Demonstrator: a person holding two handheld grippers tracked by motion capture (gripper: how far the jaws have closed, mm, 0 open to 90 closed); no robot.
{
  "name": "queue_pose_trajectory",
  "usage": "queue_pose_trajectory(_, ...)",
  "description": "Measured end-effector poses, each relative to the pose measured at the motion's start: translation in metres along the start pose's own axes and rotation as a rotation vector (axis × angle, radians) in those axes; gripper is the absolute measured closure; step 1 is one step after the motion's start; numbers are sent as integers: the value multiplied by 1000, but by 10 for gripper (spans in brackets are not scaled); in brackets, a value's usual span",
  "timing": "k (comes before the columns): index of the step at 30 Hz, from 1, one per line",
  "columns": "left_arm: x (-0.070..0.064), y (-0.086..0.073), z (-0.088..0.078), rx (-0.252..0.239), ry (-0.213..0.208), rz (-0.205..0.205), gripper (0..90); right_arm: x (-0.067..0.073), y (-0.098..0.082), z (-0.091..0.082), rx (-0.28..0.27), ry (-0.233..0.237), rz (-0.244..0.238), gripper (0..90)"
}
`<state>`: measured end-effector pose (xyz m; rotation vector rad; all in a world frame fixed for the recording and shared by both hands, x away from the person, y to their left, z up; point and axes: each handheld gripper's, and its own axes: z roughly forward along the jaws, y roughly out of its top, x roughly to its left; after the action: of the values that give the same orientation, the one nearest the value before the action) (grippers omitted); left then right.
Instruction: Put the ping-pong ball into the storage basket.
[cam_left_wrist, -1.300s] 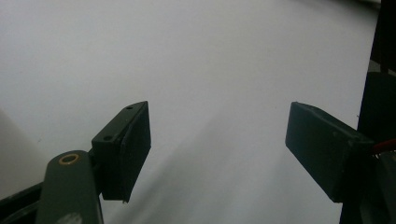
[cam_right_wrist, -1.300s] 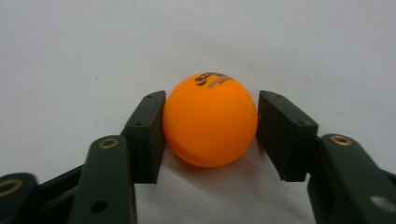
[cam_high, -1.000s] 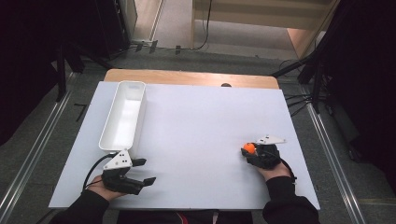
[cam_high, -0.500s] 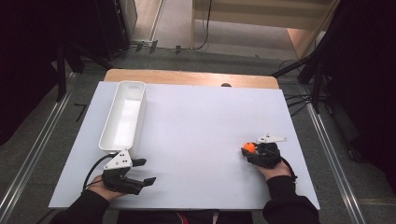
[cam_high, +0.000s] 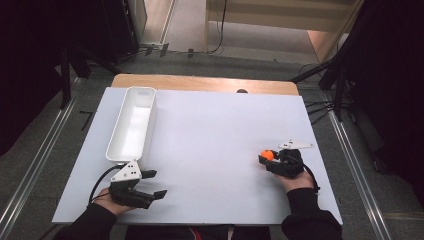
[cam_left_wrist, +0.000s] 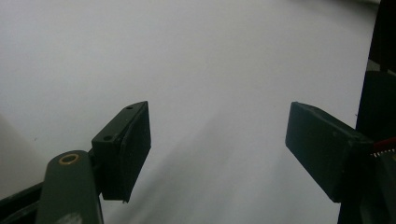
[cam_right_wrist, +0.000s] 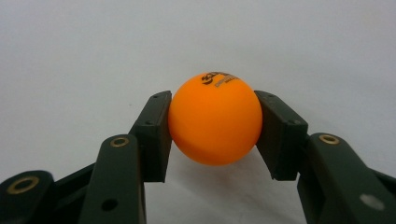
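Note:
An orange ping-pong ball with dark print on top sits between the black pads of my right gripper, which is shut on it. From above, the orange ball shows at the right gripper near the white table's right side. My left gripper rests near the front left of the table. Its jaws stand wide apart over bare white surface in the left gripper view, the left gripper open with nothing between them.
A long white bin stands at the left of the white table, just beyond the left gripper. A wooden edge runs along the far side. Dark stands and cables flank the table on the floor.

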<state>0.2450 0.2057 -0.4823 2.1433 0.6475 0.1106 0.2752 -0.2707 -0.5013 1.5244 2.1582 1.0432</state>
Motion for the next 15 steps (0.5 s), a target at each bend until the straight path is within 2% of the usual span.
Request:
queue_pose_trajectory(5,0,0,0,-4,2,-7,229,2,3,-5,-17,30,-6,487)
queue_pose_trajectory(15,1,0,0,-4,1,-5,229,9,6,-8,-4,76,-3,488)
